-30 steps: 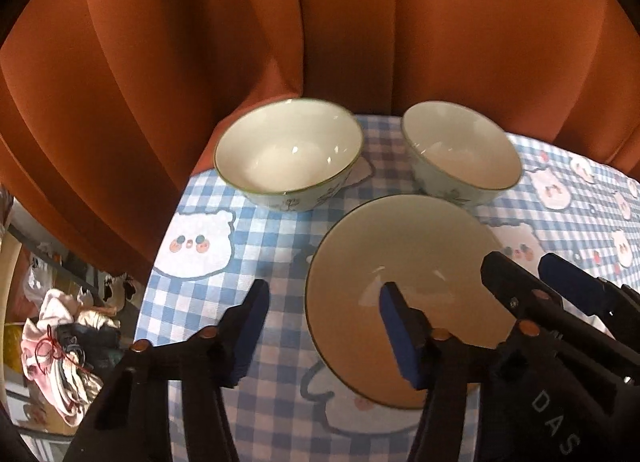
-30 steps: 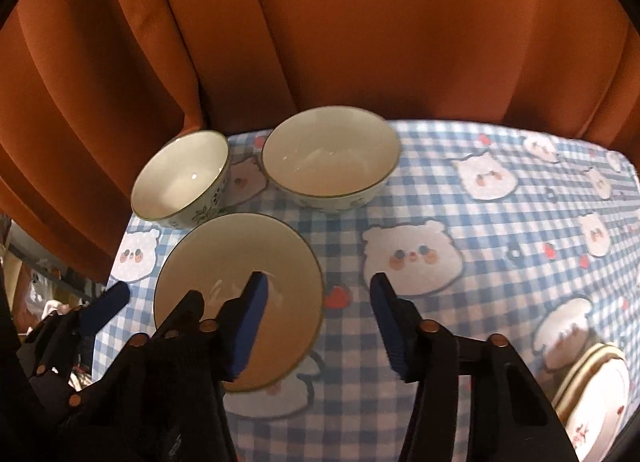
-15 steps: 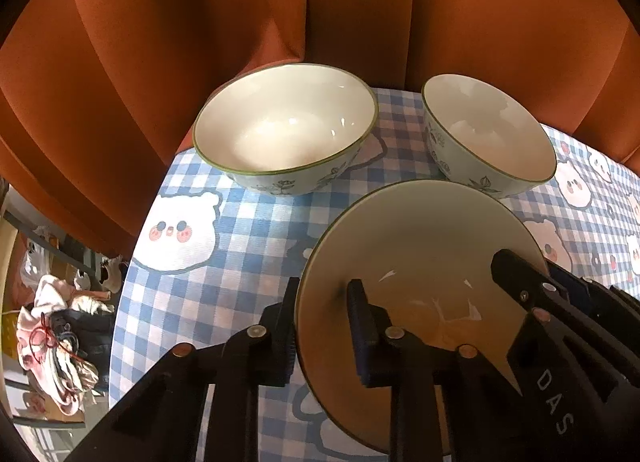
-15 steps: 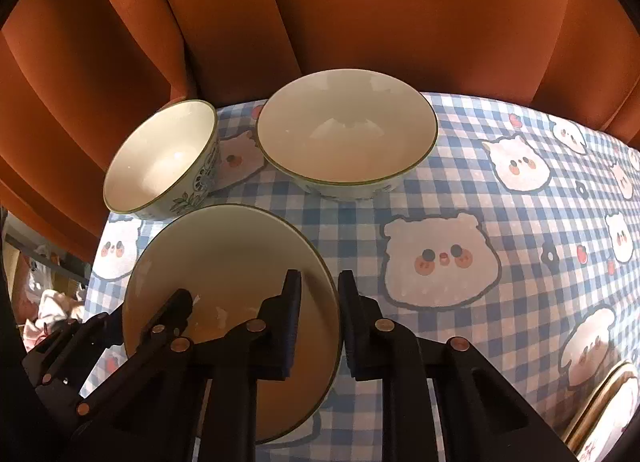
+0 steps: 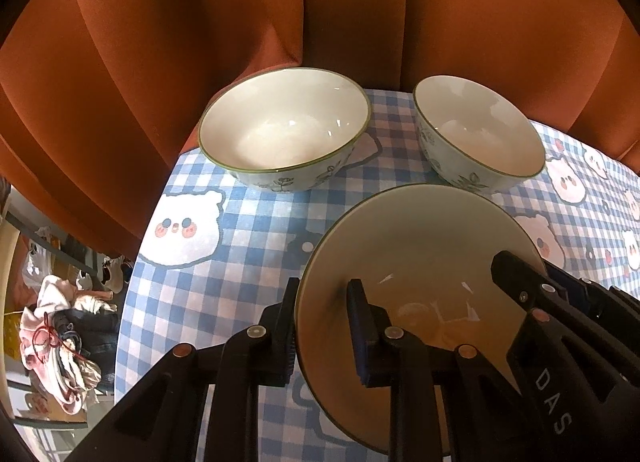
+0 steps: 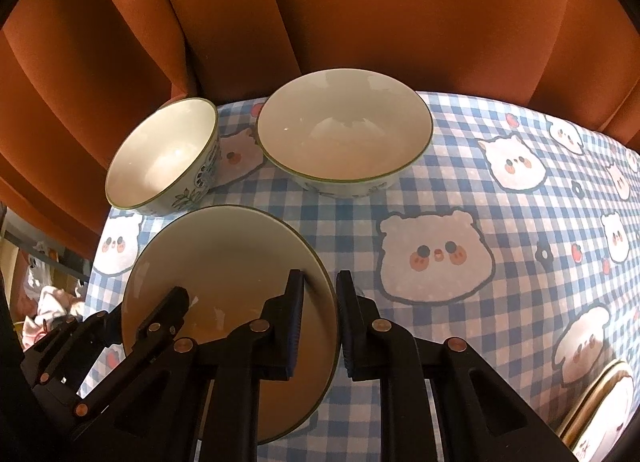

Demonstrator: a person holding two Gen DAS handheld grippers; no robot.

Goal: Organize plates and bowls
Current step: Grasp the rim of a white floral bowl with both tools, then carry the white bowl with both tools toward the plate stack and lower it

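The left gripper and right gripper each clamp opposite rims of the plate on the checked tablecloth. Lift both evenly, keeping it level and clear of the wide bowl and small bowl just beyond.

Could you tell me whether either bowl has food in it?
No, the big bowl and the small bowl both show bare white insides.
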